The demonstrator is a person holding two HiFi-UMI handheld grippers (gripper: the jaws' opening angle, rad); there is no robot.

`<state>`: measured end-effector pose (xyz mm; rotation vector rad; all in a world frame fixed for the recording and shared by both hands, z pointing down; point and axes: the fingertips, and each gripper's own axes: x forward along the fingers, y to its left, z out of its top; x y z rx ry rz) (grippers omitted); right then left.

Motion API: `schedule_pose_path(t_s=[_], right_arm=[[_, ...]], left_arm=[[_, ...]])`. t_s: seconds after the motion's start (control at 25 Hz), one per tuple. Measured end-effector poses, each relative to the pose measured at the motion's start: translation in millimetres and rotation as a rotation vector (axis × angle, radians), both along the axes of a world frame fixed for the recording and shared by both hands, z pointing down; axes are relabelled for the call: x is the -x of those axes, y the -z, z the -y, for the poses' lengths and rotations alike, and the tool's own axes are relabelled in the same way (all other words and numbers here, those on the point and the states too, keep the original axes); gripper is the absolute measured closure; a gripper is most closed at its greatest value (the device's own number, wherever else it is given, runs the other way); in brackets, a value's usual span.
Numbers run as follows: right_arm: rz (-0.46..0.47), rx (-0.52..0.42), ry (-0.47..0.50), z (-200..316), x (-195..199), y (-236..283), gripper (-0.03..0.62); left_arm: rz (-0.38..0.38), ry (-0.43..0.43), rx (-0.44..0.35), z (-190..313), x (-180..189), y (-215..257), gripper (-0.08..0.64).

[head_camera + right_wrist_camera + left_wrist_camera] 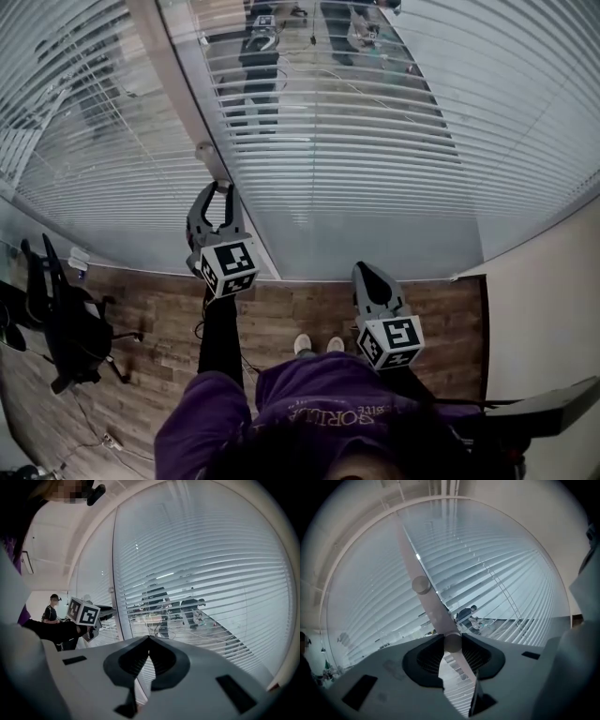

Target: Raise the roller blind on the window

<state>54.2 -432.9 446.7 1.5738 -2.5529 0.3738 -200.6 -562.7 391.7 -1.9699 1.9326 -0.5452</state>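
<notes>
The blind [375, 159] is hung flat against the glass, ahead of both tongs. Its slats are laid level, their long axis running sideways across the pane, and it is let down nearly to the floor. The slats are seen to be thin, pale and tilted part open, so that figures beyond the glass are made out between them. The left tongs [221, 190] are raised to the post [178, 75] at the blind's left edge and are pinched on a round knob [452, 643] there. A second knob [422, 584] is seen just beyond their tips. The right tongs [149, 638] are held lower and to the right, jaws pressed together on nothing, short of the blind.
</notes>
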Motion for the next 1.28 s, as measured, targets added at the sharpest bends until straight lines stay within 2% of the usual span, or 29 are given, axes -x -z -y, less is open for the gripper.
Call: schedule_pose_path(t_s=[0.12,0.36,0.56,1.0,1.12,1.28], right_arm=[[-0.003,-0.001,0.000,0,1,0,0.594],[-0.007,-0.004,0.002,2,3,0,0.594],[-0.010,-0.002,0.007,2,7,1,0.594],[-0.012,0.014,0.003,-4,4,-3,0.594],[-0.012,0.014,0.008,-5,5,-4,0.594],[0.005,0.008,0.008,-4,5,-1,0.594]], left_arm=[[0.086,0.004,-0.001,0,-1,-2,0.439],[0.311,0.003,-0.006,1,-4,-4,0.439],[0.427,0.001,-0.019,0,-6,-4,0.439],[0.817,-0.069,-0.037,-4,-11,-7,0.439],[0.851,-0.088,-0.031,-4,-12,-7,0.439],[0.819,-0.079,-0.029,-4,-11,-7,0.439]])
